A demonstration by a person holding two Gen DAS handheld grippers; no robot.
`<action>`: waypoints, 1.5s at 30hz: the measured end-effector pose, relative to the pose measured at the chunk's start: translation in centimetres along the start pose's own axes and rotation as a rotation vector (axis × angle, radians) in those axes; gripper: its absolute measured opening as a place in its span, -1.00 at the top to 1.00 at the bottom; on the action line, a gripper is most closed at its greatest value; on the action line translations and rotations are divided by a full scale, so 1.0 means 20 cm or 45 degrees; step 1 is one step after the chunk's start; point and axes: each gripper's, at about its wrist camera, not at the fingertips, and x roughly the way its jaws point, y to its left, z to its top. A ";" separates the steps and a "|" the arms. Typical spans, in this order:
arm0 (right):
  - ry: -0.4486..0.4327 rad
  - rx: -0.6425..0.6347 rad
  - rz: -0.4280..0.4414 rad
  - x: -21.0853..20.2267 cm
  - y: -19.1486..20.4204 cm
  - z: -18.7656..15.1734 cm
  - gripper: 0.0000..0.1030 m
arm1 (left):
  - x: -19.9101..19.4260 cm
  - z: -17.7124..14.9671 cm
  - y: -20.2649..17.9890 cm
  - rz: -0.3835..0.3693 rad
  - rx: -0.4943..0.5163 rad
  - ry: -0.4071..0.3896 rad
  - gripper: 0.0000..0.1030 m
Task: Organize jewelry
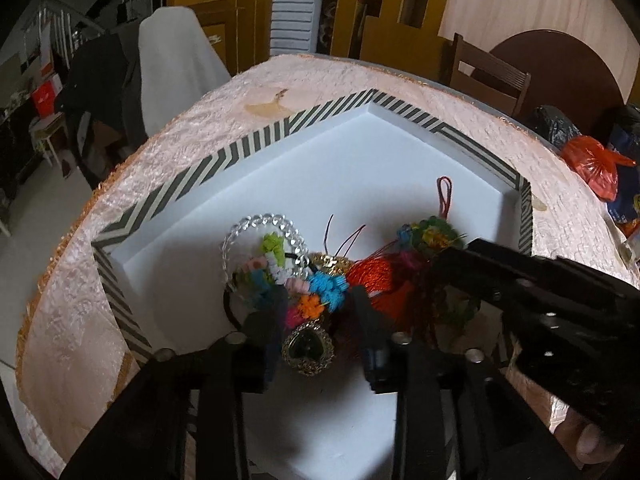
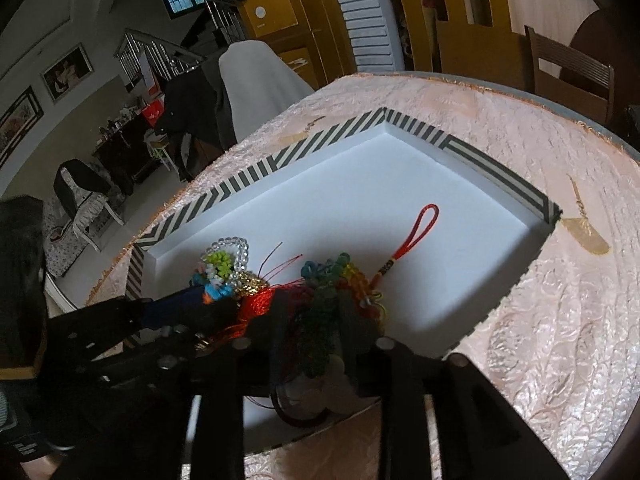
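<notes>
No brand, label or writing can be read in either view. A round table under a pink embossed cloth (image 1: 168, 168) fills most of both frames, with a covered chair (image 1: 176, 60) behind it at upper left and a wooden chair (image 2: 572, 68) at upper right. An orange plastic bag (image 1: 592, 164) lies at the table's right edge in the left wrist view.

On the cloth sits a white tray with a black-and-white striped rim (image 1: 256, 140), its floor bare toward the top of the frame. The jewelry lies heaped in the lower middle of the tray: a clear bead bracelet (image 1: 260, 224), a string of coloured pom-poms (image 1: 320, 288), a red tassel charm (image 2: 400, 256) with its cord loop pointing up right, a green beaded piece (image 1: 436, 232) and a gold-framed heart pendant (image 1: 308, 348).

The left gripper (image 1: 316, 320) has its jaws apart, straddling the pom-poms and pendant without pinching them. The right gripper (image 2: 312, 328) crowds in beside it, jaws slightly apart over the green and red tangle, which hides its fingertips; whether they press on anything cannot be told.
</notes>
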 end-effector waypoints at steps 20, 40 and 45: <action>0.080 -0.037 -0.080 0.01 -0.07 -0.02 0.39 | 0.01 -0.09 -0.05 0.173 0.066 0.035 -0.61; -0.108 0.126 -0.056 -0.39 -0.11 -0.13 -0.01 | -0.18 -0.05 -0.14 0.120 0.136 -0.052 -1.00; -0.104 0.092 -0.120 -0.58 -0.10 -0.27 -0.59 | -0.30 -0.11 -0.22 0.057 0.177 -0.120 -1.00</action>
